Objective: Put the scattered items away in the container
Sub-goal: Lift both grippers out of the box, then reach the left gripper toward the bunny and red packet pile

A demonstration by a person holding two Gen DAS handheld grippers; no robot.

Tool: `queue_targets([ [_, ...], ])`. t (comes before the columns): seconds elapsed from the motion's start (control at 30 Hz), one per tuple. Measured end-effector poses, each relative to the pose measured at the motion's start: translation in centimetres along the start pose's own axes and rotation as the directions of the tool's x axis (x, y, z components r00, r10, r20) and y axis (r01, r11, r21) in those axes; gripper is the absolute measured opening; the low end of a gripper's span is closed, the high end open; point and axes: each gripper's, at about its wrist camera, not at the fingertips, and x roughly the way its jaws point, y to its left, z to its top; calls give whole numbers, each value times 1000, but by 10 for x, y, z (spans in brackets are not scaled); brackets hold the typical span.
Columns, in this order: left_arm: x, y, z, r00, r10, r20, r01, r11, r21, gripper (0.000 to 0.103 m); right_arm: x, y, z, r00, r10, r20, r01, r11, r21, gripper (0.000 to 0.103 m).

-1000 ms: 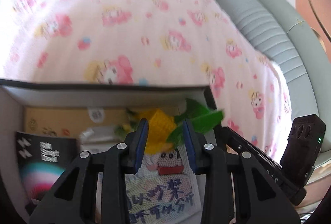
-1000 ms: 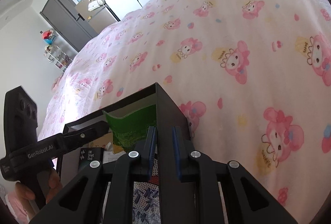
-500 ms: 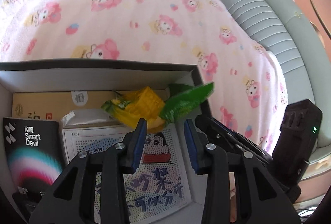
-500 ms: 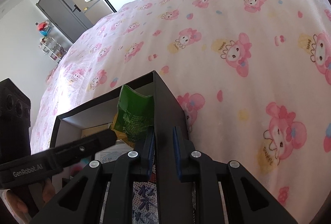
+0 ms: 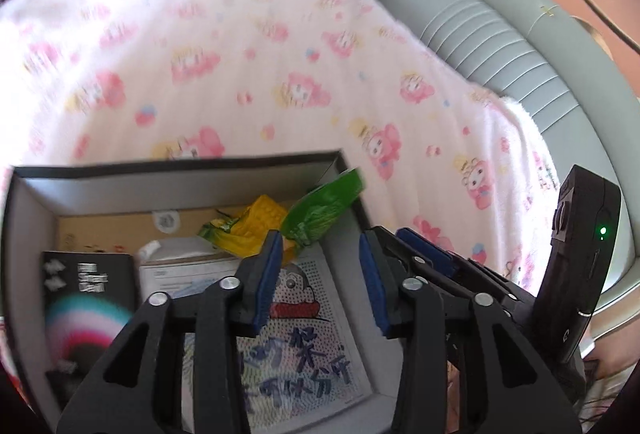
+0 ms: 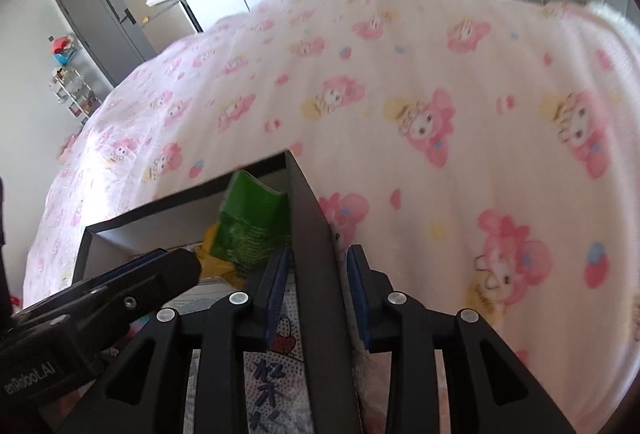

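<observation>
A shallow black cardboard box with pale grey inner walls sits on a bed covered by a white fleece blanket printed with pink cartoon rabbits, and the scattered items already lie inside it. Against the far right corner leans a crumpled yellow and green snack packet, its green end rising just above the rim beside the right wall. Under it lie a flat printed sheet with a cartoon boy's face and blue handwritten characters, a black booklet with a pink and teal swirl at the left, a small clear plastic bag and a brown cardboard piece along the back wall. The left gripper hangs over the box's right half with its blue-padded fingers parted at a middling width; its jaws have just been opening, and nothing is between them, the snack packet lying beyond the tips. The right gripper straddles the box's dark right wall: one finger is inside the box, the other outside over the blanket, and its jaws too have just been opening, so a gap now shows on each side of the wall. From the right wrist view the left gripper's black arm crosses the lower left, hiding part of the box's contents. A grey ribbed padded headboard borders the bed on the right, and a grey cabinet stands by the far wall.
</observation>
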Motion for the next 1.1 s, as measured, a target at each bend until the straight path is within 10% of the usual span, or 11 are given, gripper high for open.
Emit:
queue_targets([
  [0.13, -46, -11, -10, 998, 8, 70, -11, 999, 44, 52, -47, 13, -5, 996, -39, 81, 43, 998, -55, 45],
  [0.57, -154, -29, -88, 993, -13, 118, -4, 989, 147, 58, -163, 47, -77, 992, 10, 129, 0, 997, -73, 48],
  [1.1, -228, 63, -158, 987, 86, 133, -80, 996, -46, 56, -157, 154, -135, 989, 147, 13, -138, 951, -278, 48],
])
